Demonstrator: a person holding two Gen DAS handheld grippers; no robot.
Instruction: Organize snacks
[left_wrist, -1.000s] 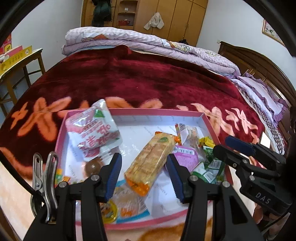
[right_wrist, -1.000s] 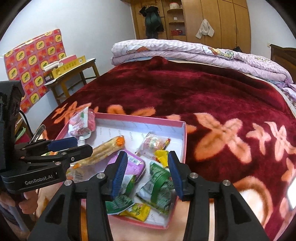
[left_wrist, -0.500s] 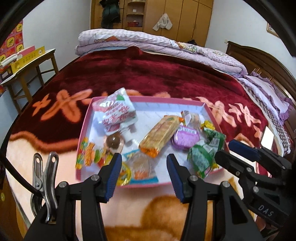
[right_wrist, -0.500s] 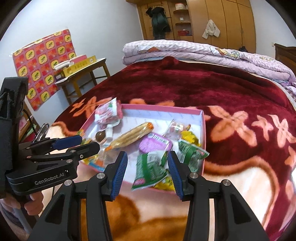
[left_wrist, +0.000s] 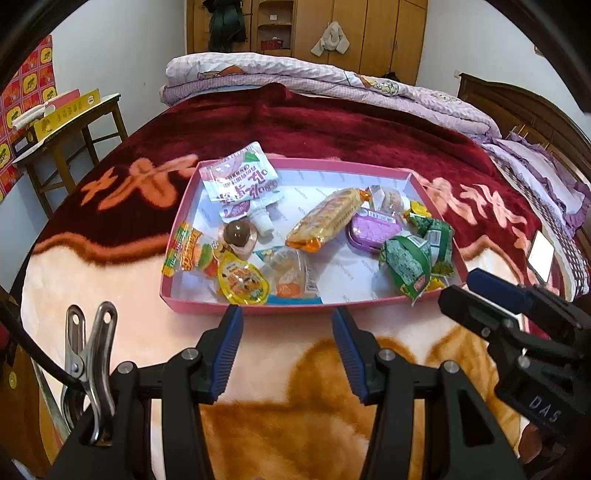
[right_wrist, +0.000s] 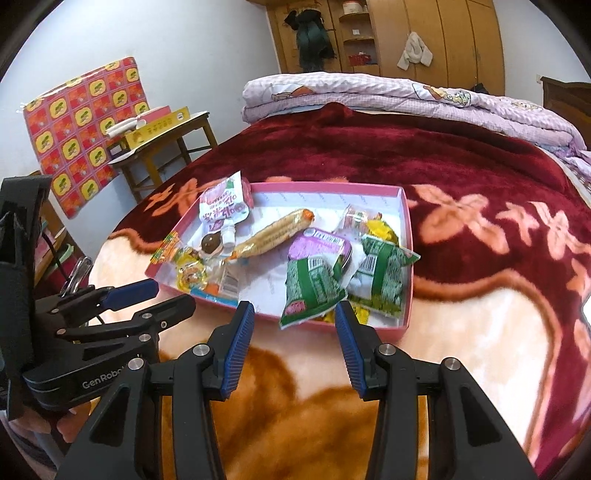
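- Starting nearest the cameras, the left gripper is seen with its blue pads parted and nothing between them; it is held over the peach and orange part of the blanket, just short of the tray's near wall.
- The right gripper is likewise seen with its jaws apart and empty, poised just before the near edge of the pink tray. Each gripper also appears at the side of the other's view.
- A metal clip is seen by the left gripper's body.
- The snacks are found inside the tray, which lies flat on the blanket.
- At the tray's near right, two green packets are lying, one overhanging the near rim (seen best from the right wrist).
- At its near left, a yellow jelly cup and a clear-wrapped orange sweet are placed side by side, with a striped gummy packet leaning on the left wall.
- Further in, a purple tin is set beside a long golden biscuit pack, and a brown ball sweet is touched by the cap of a white and pink spouted pouch.
- Beyond the tray, dark red blanket is spread up to a folded lilac quilt.
- At the far wall, wooden wardrobes are seen; a wooden table with a yellow box stands to the left.
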